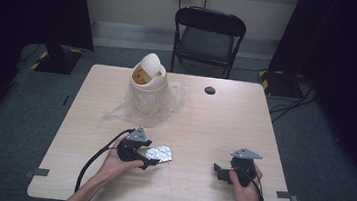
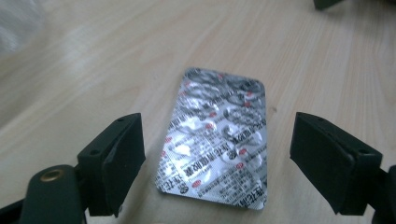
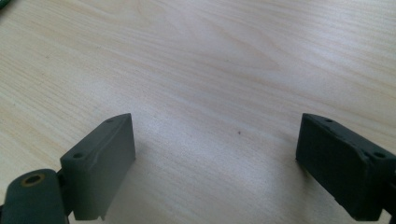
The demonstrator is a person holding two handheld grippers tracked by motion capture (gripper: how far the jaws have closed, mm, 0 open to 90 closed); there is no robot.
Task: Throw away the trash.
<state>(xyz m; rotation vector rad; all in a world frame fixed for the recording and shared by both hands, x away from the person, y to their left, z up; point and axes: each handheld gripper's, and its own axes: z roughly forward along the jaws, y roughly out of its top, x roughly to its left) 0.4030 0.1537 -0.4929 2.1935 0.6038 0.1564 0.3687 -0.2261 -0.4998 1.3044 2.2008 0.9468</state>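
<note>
Risk noted: the foil blister pack (image 2: 217, 140) is lying flat on the tabletop (image 1: 224, 120), so fingers closing on it may be skidding over its thin edges or pushing it away. The left gripper (image 2: 217, 154) is sitting with fingers (image 2: 116, 158) spread wide either side of the pack, touching nothing. The right gripper (image 3: 215, 161) is resting well apart, fingers likewise spread, holding nothing

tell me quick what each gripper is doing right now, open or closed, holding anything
Left gripper: open, jaws either side of the foil blister pack on the table, not gripping it.
Right gripper: open, holding nothing.
</note>
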